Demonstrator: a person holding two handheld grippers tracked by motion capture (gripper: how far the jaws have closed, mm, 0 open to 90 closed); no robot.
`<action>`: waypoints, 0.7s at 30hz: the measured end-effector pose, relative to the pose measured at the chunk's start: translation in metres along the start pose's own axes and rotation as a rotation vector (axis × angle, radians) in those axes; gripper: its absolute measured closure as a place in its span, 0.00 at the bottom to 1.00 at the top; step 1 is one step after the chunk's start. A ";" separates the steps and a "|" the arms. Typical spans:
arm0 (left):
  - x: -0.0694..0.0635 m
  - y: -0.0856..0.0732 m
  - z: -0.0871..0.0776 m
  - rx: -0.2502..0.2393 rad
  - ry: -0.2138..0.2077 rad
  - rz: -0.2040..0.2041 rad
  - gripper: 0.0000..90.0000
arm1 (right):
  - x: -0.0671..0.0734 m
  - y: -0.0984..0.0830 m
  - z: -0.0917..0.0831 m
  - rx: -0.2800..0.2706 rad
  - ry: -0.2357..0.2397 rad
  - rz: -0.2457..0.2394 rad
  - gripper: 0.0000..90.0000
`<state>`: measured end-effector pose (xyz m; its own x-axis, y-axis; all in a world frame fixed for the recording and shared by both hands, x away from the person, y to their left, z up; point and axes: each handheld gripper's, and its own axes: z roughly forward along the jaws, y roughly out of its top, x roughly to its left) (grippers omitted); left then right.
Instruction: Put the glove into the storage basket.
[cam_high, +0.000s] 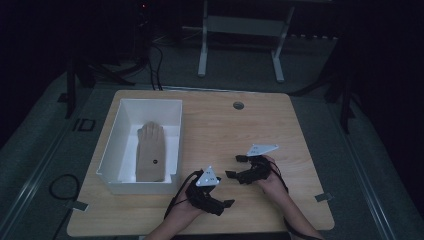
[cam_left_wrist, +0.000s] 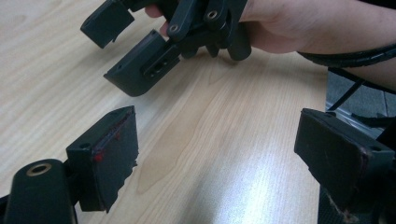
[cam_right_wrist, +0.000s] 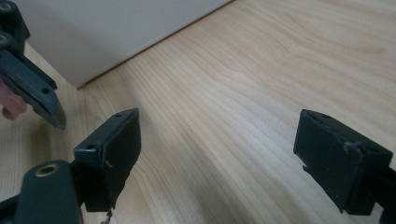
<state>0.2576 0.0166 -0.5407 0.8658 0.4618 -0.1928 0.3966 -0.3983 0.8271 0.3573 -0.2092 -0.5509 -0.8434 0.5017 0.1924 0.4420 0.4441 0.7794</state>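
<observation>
A tan glove (cam_high: 151, 152) lies flat inside a white box (cam_high: 113, 134) on the left part of the wooden table (cam_high: 240, 130). My left gripper (cam_high: 223, 199) is held low near the front edge, just right of the box's near corner, open with nothing between its jaws (cam_left_wrist: 217, 154). My right gripper (cam_high: 234, 166) sits a little farther back and to the right, pointing toward the box, open and holding nothing (cam_right_wrist: 217, 158). The left gripper view has the right gripper (cam_left_wrist: 120, 46) and its hand close ahead. The box wall (cam_right_wrist: 107, 32) stands ahead in the right gripper view.
A round cable hole (cam_high: 238, 105) is in the table's far middle. Bare wood stretches right of the box. White desk legs (cam_high: 202, 50) stand beyond the table, and cables (cam_high: 62, 187) lie on the dark floor at left.
</observation>
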 end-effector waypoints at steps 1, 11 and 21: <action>0.000 -0.002 0.001 0.001 0.003 -0.001 0.16 | 0.000 -0.001 0.000 0.005 -0.006 -0.002 0.17; 0.004 -0.012 0.009 0.006 0.004 0.000 0.16 | 0.001 -0.017 -0.003 0.010 -0.028 -0.025 0.17; 0.006 -0.021 0.015 -0.003 -0.003 0.009 0.16 | -0.003 -0.024 -0.007 -0.004 -0.051 -0.034 0.17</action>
<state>0.2587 0.0156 -0.5672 0.8702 0.4558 -0.1871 0.3879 -0.3996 0.8306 0.3470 -0.2260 -0.5659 -0.8411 0.5238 0.1348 0.4119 0.4588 0.7873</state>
